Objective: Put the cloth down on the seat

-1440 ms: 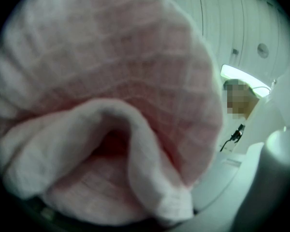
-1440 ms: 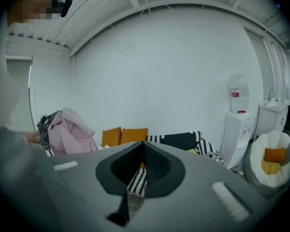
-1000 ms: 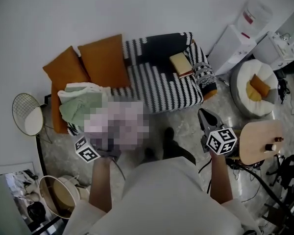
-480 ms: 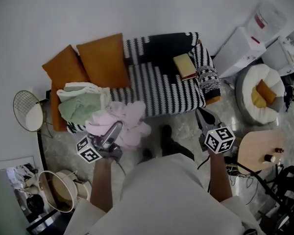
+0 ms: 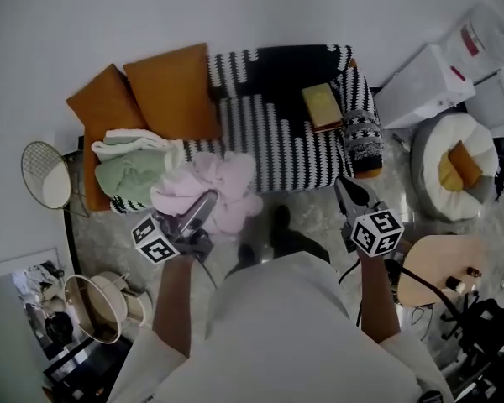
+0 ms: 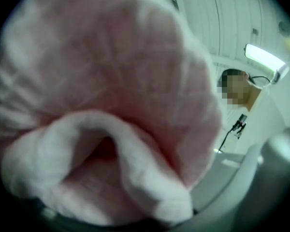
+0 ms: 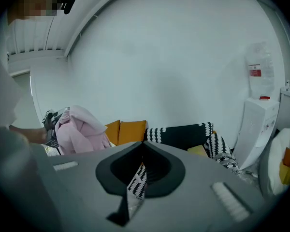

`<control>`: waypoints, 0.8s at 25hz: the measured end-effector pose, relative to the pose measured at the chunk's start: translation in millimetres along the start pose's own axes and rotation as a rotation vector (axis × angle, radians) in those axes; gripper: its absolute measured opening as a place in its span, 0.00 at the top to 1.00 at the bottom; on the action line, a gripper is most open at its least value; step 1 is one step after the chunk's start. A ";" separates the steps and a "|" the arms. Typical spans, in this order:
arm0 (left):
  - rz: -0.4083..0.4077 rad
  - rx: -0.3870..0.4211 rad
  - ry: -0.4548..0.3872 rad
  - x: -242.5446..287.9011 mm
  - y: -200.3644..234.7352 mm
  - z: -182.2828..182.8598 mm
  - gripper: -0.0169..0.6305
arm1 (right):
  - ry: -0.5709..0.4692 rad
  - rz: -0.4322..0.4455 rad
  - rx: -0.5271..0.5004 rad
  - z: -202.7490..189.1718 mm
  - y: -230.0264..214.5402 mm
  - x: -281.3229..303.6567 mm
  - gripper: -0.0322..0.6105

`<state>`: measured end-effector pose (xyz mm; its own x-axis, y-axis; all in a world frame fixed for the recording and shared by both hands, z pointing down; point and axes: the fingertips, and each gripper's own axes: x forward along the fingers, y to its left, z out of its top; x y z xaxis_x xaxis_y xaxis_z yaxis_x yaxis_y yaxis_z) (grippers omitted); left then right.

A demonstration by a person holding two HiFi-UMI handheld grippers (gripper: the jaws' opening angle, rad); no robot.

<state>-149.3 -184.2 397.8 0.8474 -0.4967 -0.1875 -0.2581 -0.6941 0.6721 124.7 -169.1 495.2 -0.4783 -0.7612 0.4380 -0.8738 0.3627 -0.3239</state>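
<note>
The only print in view is a red label (image 5: 470,39) on a white appliance (image 5: 420,78) at the far right, too small to read; each gripper's marker cube (image 5: 376,232) bears bold black-and-white squares, not words; the pink cloth (image 5: 223,183) is soft and fleecy, bunched in loose rounded folds with a paler rolled hem, and it hangs from the left gripper (image 5: 207,200) over the near edge of the sofa seat (image 5: 294,154), toward its left end, just beside a crumpled green cloth (image 5: 130,175); whether its lower folds touch the seat cannot be told; the left gripper's fingers pinch the pink cloth, though in the left gripper view the fabric fills almost everything and covers them; the right gripper (image 7: 144,144), smooth grey plastic, has its fingers pressed together with only a thin slit between and nothing held, and it hovers near the sofa's right end; the seat and back are draped in a knitted throw (image 5: 277,65) of black-and-white zigzag stripes; two plump orange cushions (image 5: 172,91) lean at the far left; a flat tan book (image 5: 322,106) lies at the far right of the seat, its cover unreadable.
</note>
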 end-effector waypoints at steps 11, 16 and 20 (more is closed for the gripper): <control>0.092 0.024 0.063 102.6 78.0 -23.0 0.77 | 0.072 0.047 0.030 0.3 -91.9 39.4 0.94; 0.124 0.016 0.109 134.6 107.6 -35.2 0.77 | 0.085 0.052 0.054 -0.4 -112.4 51.3 0.95; 0.142 0.008 0.141 152.2 129.3 -46.9 0.77 | 0.096 0.050 0.077 -7.5 -122.0 59.7 0.94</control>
<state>-31.9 -325.0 489.7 0.8585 -0.5127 0.0112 -0.3828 -0.6263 0.6791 202.2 -254.7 567.1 -0.5301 -0.6872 0.4967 -0.8413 0.3531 -0.4093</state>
